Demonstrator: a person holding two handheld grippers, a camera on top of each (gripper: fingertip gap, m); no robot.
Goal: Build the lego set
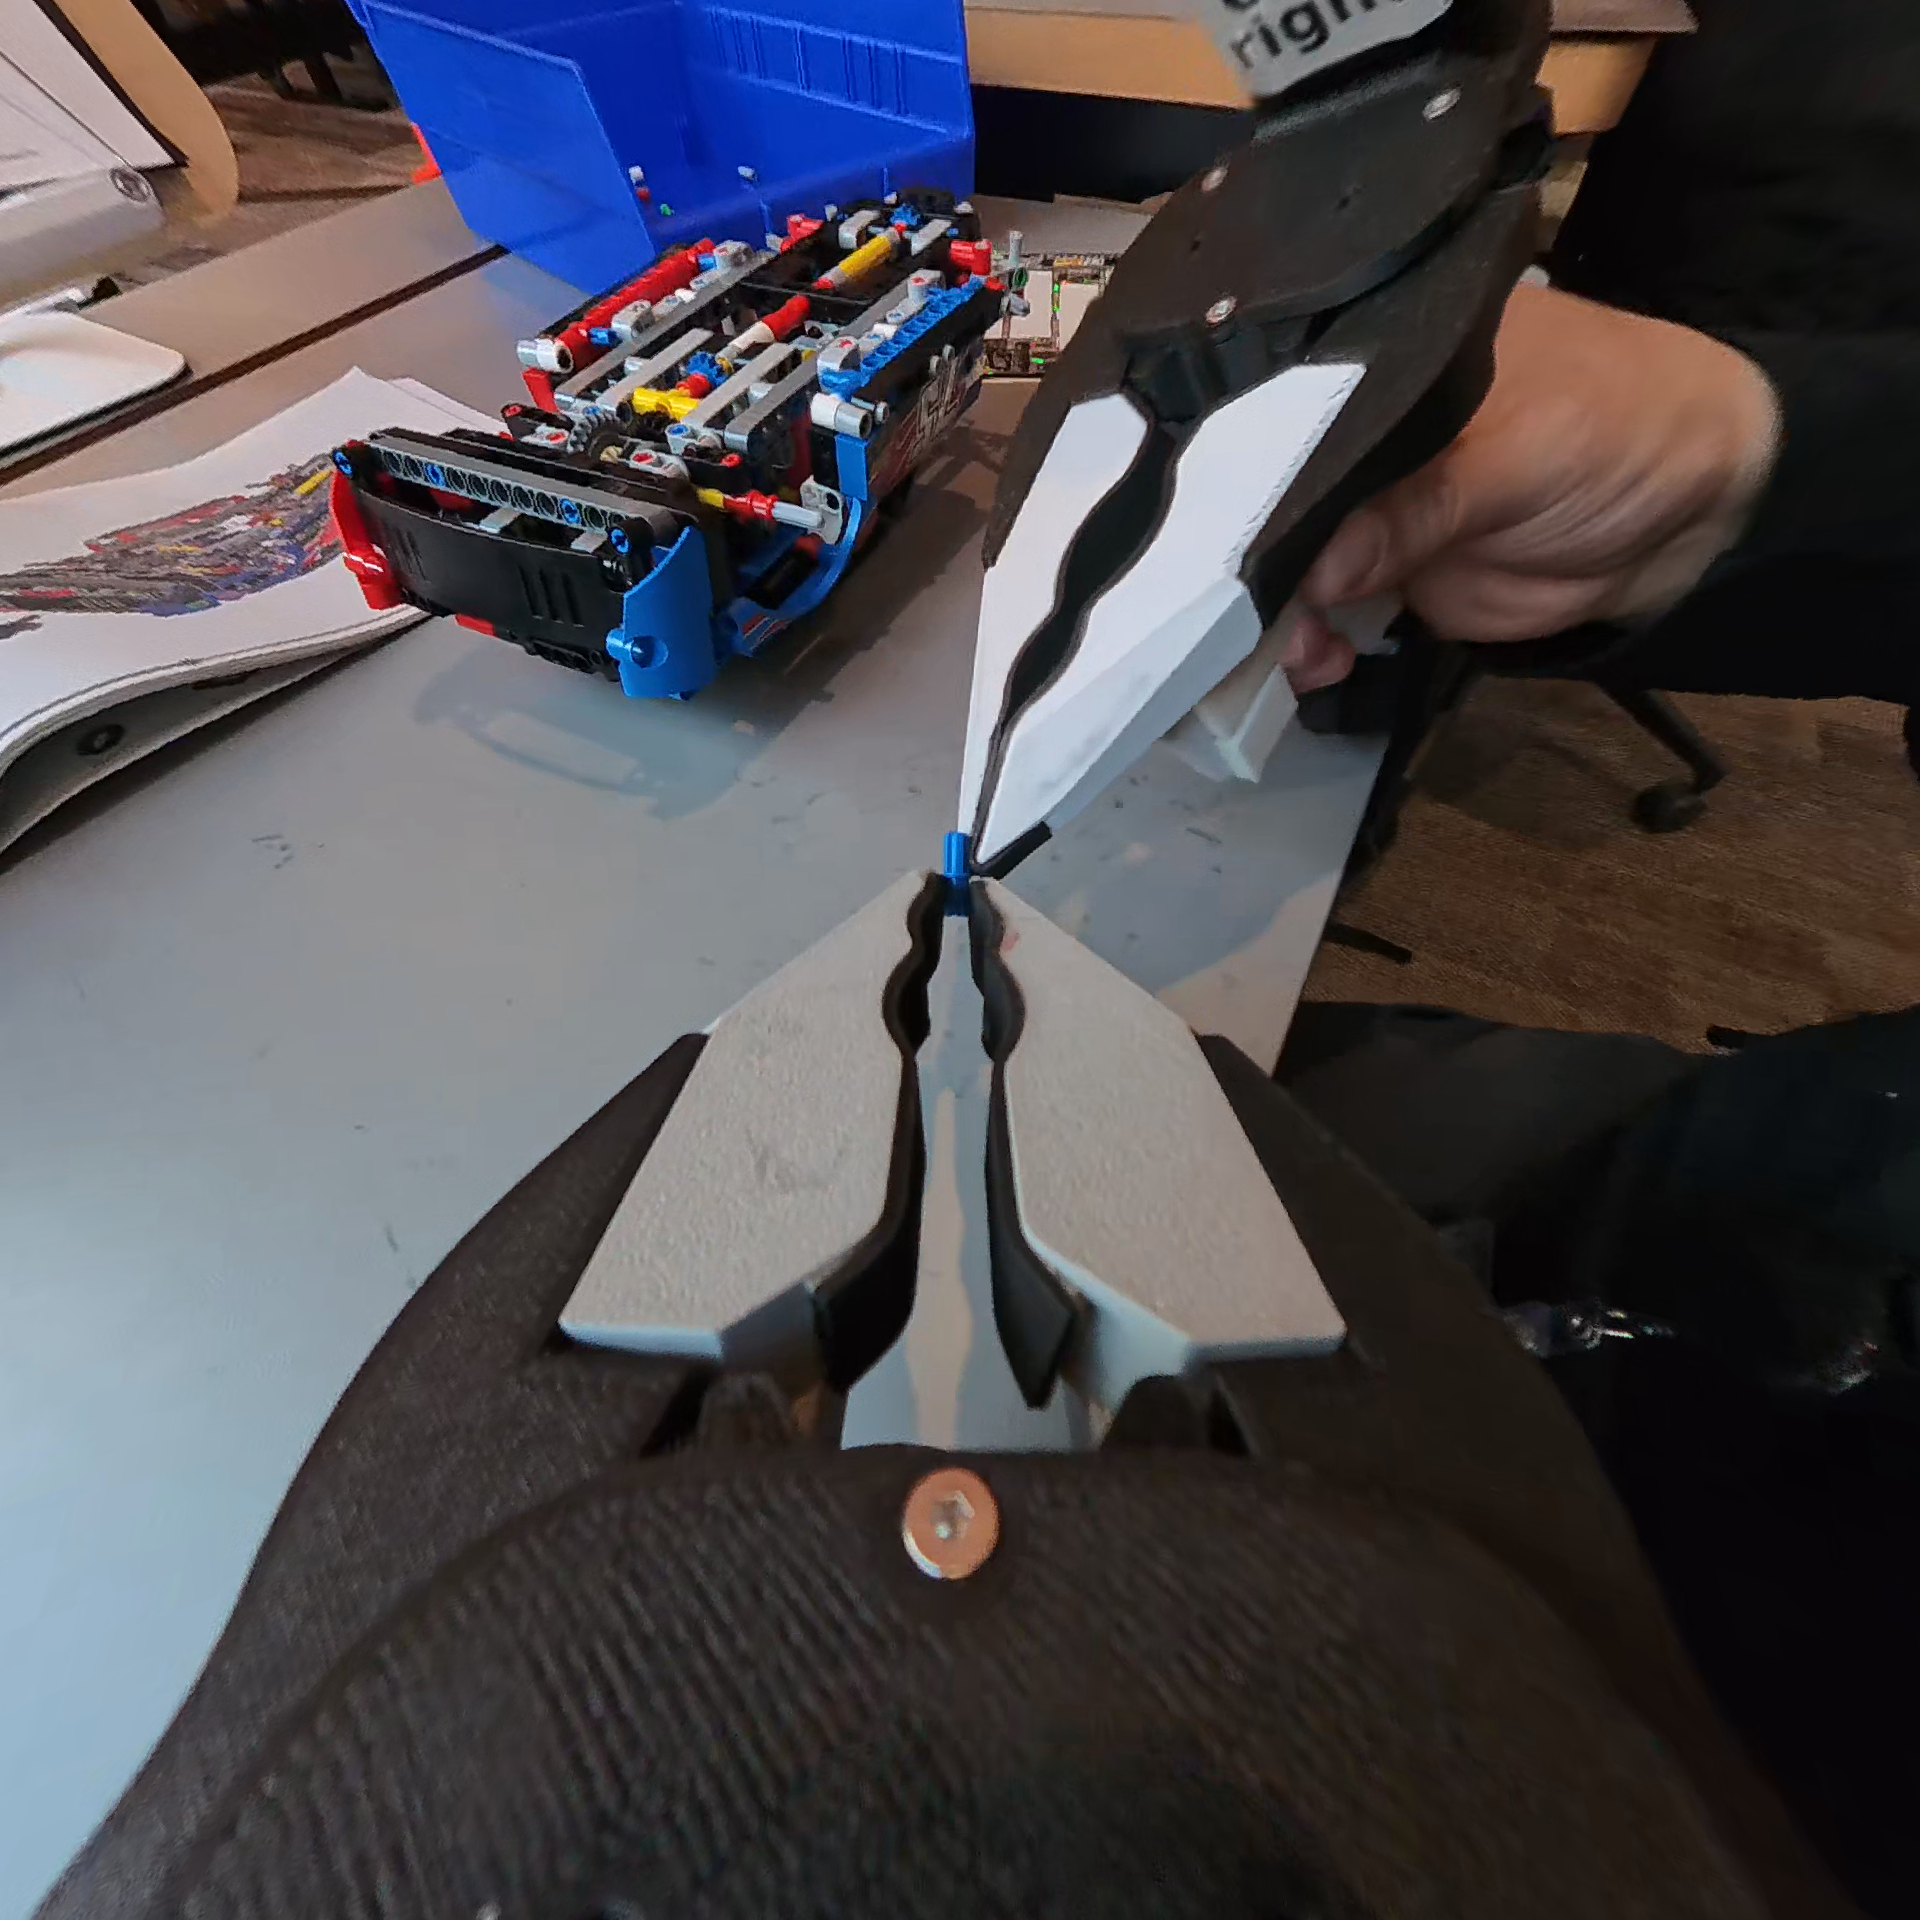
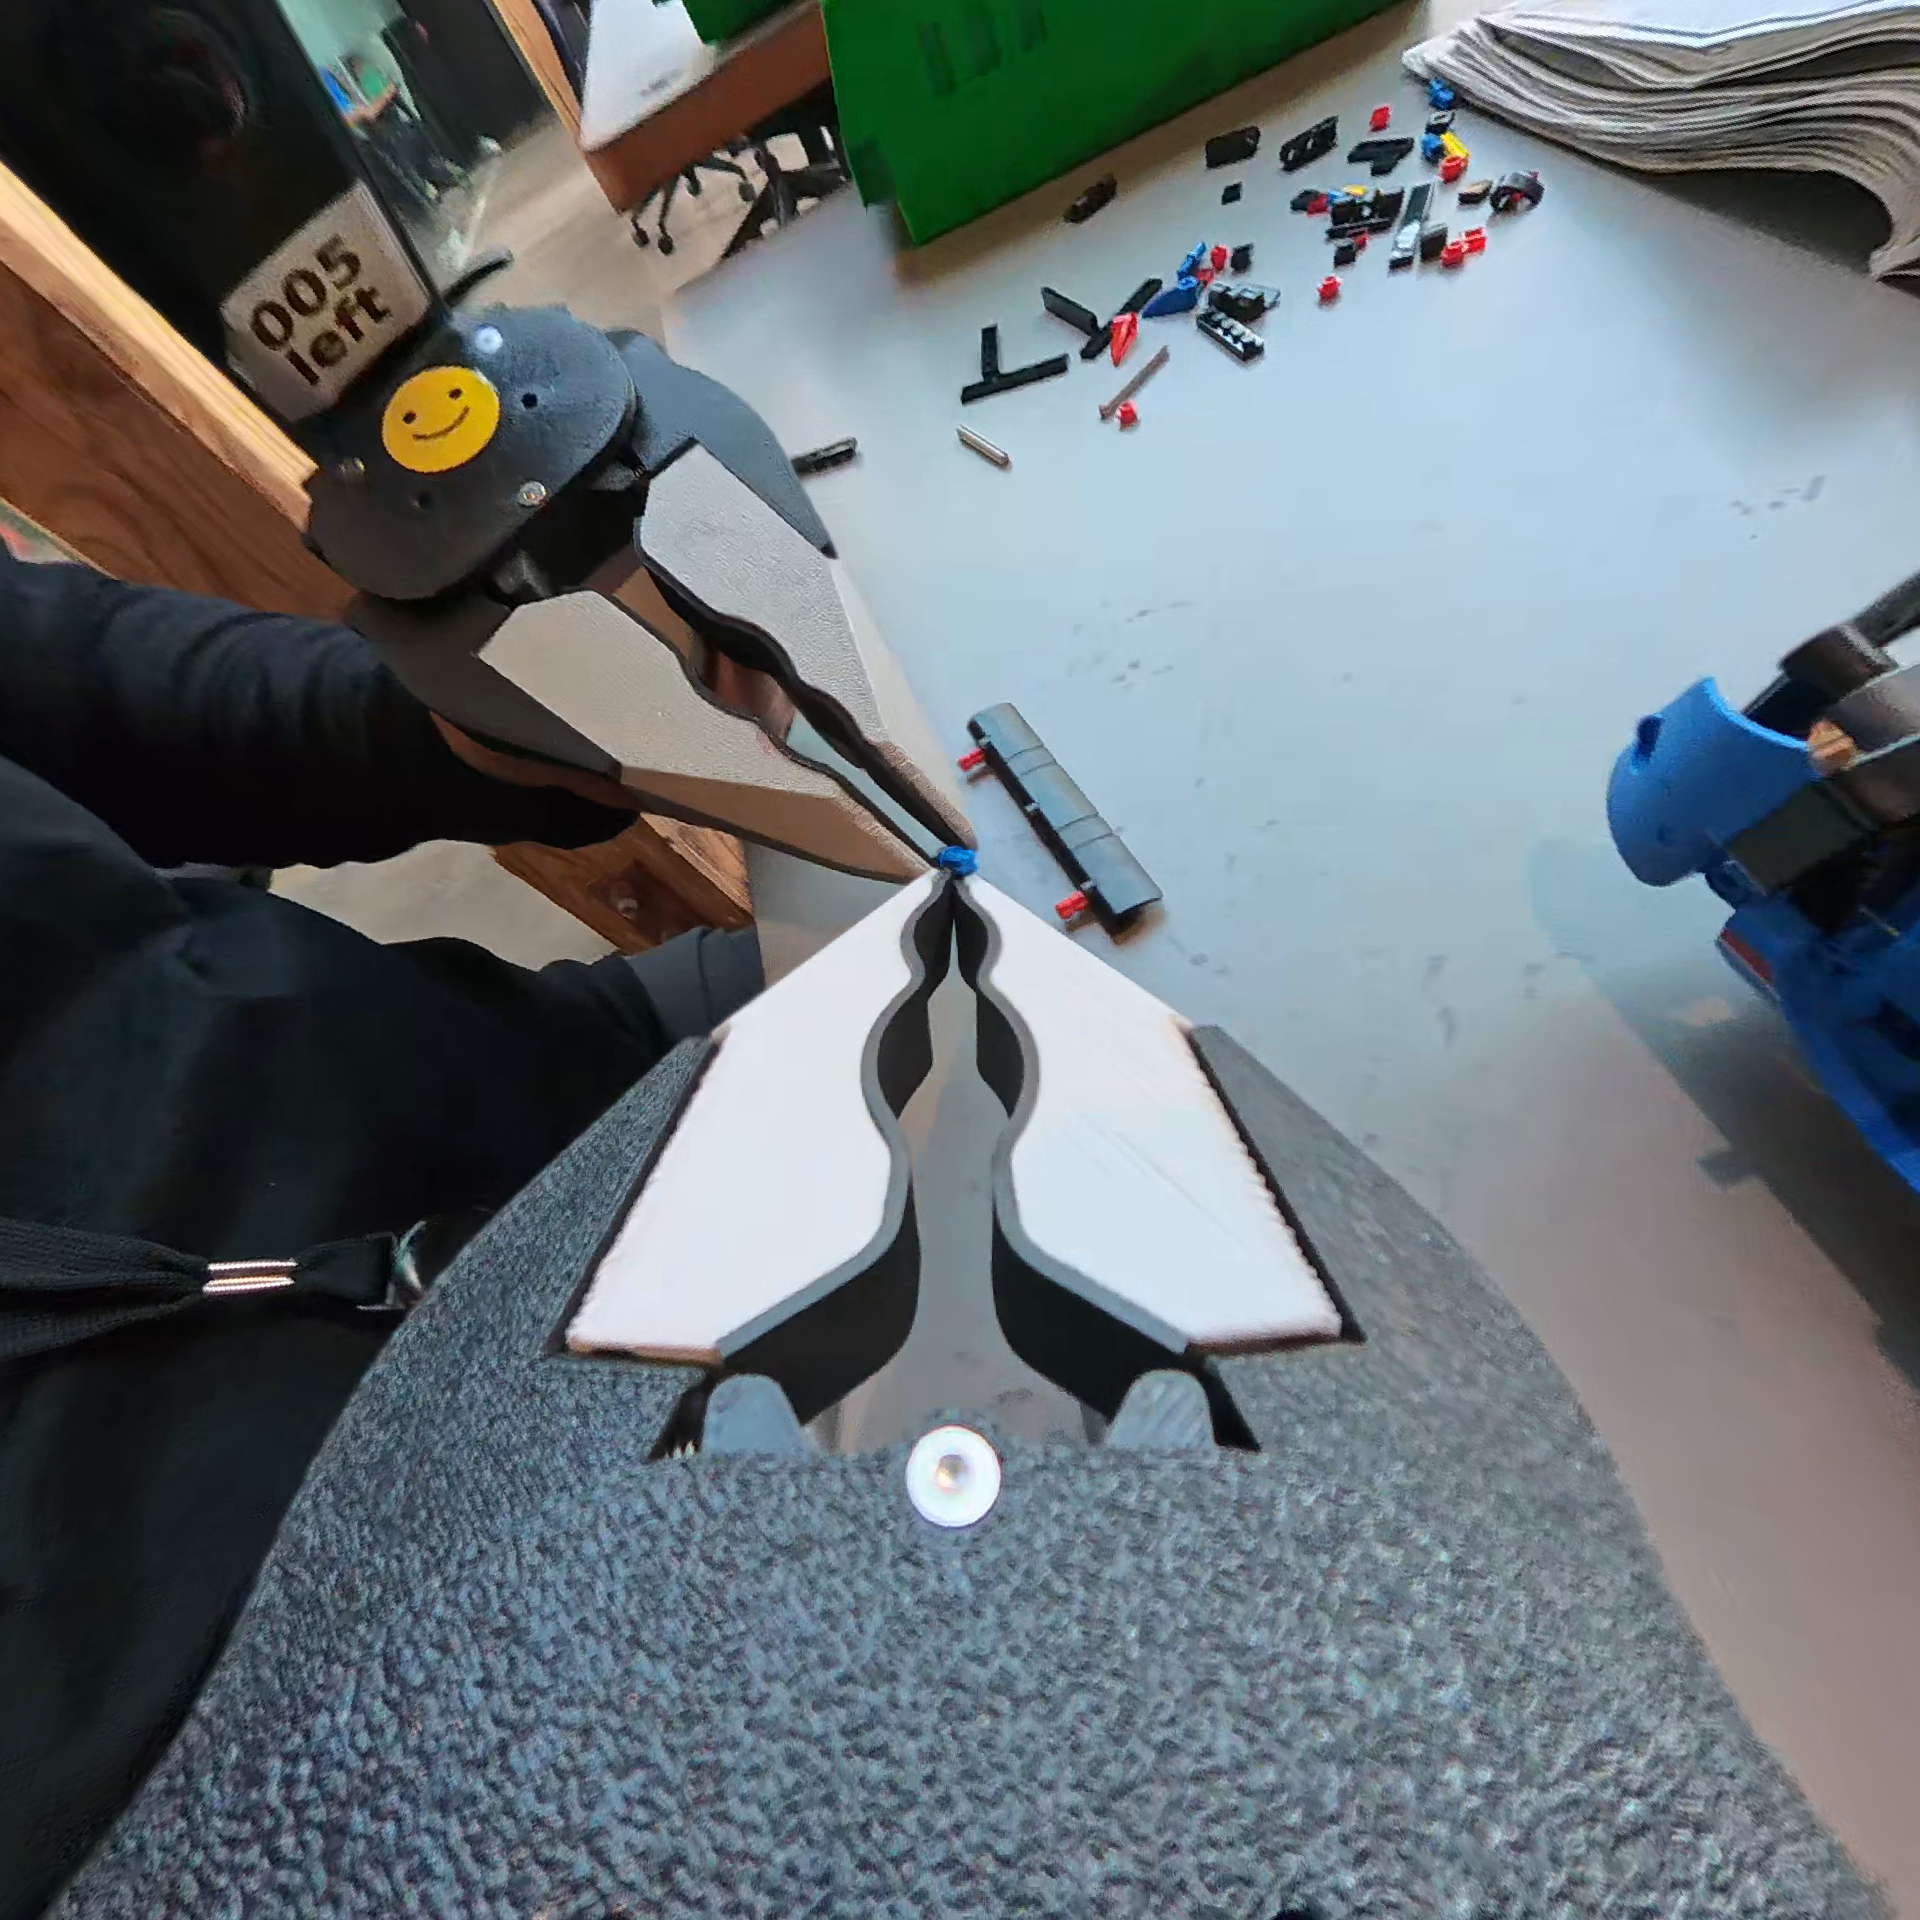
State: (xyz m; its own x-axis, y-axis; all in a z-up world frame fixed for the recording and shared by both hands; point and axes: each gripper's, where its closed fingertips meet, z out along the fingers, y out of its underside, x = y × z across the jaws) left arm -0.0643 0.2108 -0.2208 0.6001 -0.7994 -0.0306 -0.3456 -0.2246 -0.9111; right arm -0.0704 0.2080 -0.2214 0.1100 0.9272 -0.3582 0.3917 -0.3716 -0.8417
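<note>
On the far left of the grey table (image 1: 312,1039) lies an open instruction booklet (image 1: 177,582). Right of it stands the half-built lego truck (image 1: 665,436), with a blue bin (image 1: 665,114) behind it. Nearer, above the table's right edge, the left gripper (image 1: 954,902) is clamped on a small blue pin (image 1: 954,871). The right gripper (image 1: 977,847) meets it tip to tip, its fingertips pressed together at the same pin. In the right wrist view, a dark grey bar with 2 red pins (image 2: 1065,816) lies just beyond the tips, and loose pieces (image 2: 1340,239) are scattered farther off beside a green bin (image 2: 997,94).
</note>
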